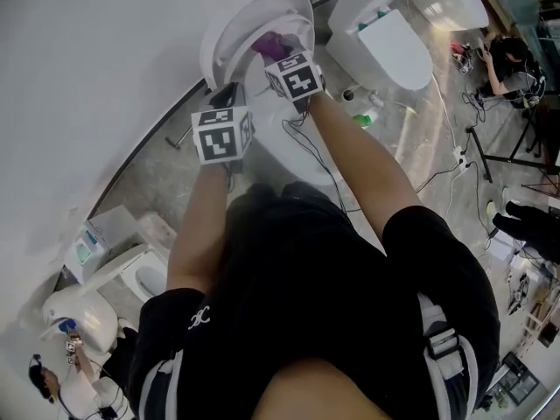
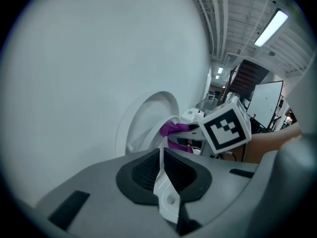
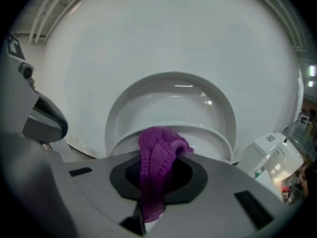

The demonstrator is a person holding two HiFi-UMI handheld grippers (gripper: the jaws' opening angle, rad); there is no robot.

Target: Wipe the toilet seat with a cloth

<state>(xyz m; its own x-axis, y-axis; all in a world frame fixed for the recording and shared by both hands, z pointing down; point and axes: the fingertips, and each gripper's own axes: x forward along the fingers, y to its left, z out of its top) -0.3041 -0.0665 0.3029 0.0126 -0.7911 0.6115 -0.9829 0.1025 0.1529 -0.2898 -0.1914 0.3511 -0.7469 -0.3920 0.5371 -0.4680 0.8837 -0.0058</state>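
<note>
Purple cloth up at the toilet seat, with both my claws close to it.
On my left, the left gripper has its jaws pressed flat together with nothing between them, near the raised lid. On my right, the right gripper is clamped on the cloth, which bunches just in front of the seat's white rim.

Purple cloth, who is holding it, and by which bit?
The right hand-held gripper pinches the cloth, bunched between its jaws, with a tuft sticking out past the tips. The left hand-held gripper is shut and holds nothing.
</note>
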